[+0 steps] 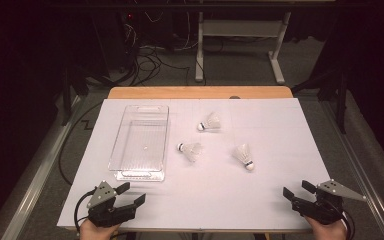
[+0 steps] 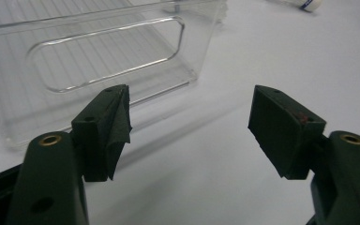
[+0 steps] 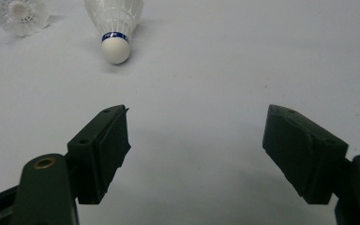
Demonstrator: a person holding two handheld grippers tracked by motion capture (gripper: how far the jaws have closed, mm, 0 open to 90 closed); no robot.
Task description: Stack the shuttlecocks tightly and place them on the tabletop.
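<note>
Grippers both idle at bottom of high view. Left black two-jaw gripper [image 1: 133,194] at lower left: jaws spread wide, nothing between them, touching nothing, just short of near end of clear rectangular plastic bin [image 1: 141,141]. Right black two-jaw gripper [image 1: 295,189] at lower right: jaws spread wide, empty, pointing toward nearest white feathered shuttlecock with blue-banded cork [image 1: 243,156] at right of centre. Two more white shuttlecocks [image 1: 190,149] mid-frame on white table sheet [image 1: 220,200], beside bin, apart from each other.
</note>
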